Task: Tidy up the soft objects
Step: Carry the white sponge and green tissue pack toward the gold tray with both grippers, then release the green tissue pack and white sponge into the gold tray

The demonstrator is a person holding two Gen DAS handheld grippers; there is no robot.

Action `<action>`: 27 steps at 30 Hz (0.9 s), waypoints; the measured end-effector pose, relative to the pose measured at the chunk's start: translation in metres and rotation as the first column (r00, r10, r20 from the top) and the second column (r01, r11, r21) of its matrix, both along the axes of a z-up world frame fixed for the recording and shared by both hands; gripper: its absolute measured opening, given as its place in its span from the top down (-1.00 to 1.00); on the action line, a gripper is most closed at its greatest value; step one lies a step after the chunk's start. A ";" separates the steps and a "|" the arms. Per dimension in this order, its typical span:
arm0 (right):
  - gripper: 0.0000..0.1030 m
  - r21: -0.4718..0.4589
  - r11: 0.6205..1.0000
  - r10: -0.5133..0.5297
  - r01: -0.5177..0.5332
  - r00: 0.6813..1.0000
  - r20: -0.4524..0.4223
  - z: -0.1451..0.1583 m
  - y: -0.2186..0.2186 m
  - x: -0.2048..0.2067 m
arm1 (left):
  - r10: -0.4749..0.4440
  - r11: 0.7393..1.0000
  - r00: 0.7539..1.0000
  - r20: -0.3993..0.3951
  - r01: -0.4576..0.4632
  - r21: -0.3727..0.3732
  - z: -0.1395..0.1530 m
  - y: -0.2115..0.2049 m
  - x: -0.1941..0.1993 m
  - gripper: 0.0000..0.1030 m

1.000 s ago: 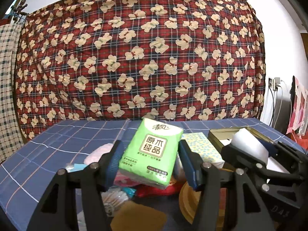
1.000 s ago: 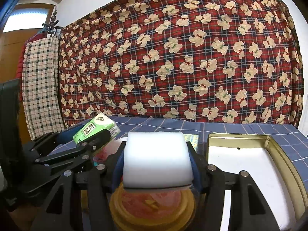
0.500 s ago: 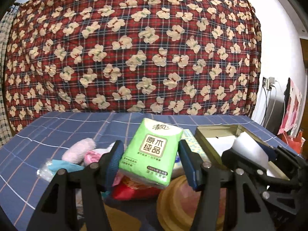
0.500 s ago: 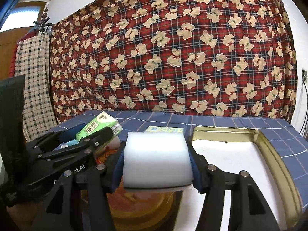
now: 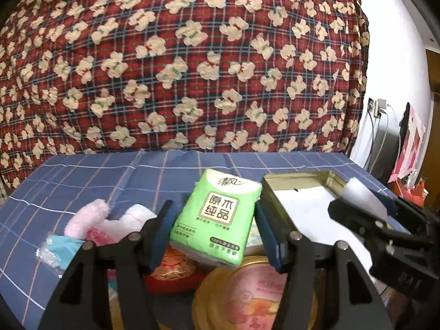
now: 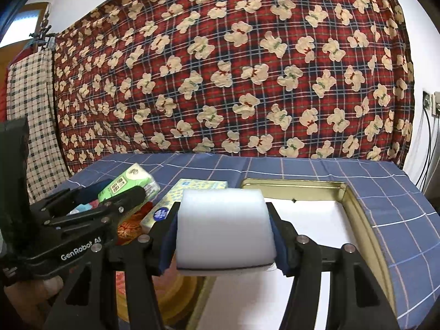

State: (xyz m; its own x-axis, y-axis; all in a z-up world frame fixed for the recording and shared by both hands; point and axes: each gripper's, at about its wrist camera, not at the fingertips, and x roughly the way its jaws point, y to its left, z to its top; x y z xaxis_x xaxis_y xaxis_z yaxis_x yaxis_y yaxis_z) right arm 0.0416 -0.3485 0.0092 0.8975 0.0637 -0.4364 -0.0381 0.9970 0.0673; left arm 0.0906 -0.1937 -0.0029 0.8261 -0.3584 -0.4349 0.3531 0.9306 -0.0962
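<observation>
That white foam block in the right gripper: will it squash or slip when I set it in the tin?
The white foam block probably squashes: its top bulges between the right gripper pads. It looks light. Slipping seems unlikely; both pads press its sides above the tin.

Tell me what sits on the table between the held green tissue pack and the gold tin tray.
In the right wrist view, a yellow floral tissue box lies between the green tissue pack and the gold tin tray.

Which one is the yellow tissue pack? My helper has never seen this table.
On the blue checked tablecloth, find the gold rectangular tin. The yellow tissue pack lies flat just left of it. Unlike the green tissue pack beside it, it is pale yellow with blue print.
</observation>
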 end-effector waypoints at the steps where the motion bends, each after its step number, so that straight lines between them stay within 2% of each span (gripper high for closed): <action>1: -0.17 -0.004 1.000 -0.007 0.007 1.000 -0.007 0.002 -0.004 0.002 | -0.013 1.000 1.000 -0.010 0.013 -0.002 0.002 -0.004 0.001 -0.13; 8: -0.18 -0.010 0.998 -0.057 0.056 0.996 -0.071 0.012 -0.045 0.016 | -0.105 0.994 0.992 -0.069 0.106 0.007 0.019 -0.036 0.005 -0.13; 15: -0.18 -0.008 0.995 -0.095 0.095 0.984 -0.153 0.007 -0.086 0.033 | -0.223 0.973 0.959 -0.173 0.228 0.014 0.025 -0.082 0.017 -0.13; 24: -0.19 -0.030 0.994 -0.113 0.109 0.962 -0.247 -0.007 -0.117 0.054 | -0.233 0.962 0.931 -0.282 0.264 0.077 0.014 -0.119 0.038 -0.14; 27: -0.19 0.000 0.995 -0.094 0.097 0.959 -0.267 -0.010 -0.124 0.057 | -0.229 0.959 0.928 -0.294 0.267 0.097 0.011 -0.125 0.043 -0.13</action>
State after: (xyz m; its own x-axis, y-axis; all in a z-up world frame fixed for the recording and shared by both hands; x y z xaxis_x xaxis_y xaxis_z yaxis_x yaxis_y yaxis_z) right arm 0.0989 -0.4723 -0.0012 0.7507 -0.0097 -0.6606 0.0785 0.9941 0.0746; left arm 0.1336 -0.3190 0.0077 0.5581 -0.4594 -0.6910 0.5511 0.8278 -0.1051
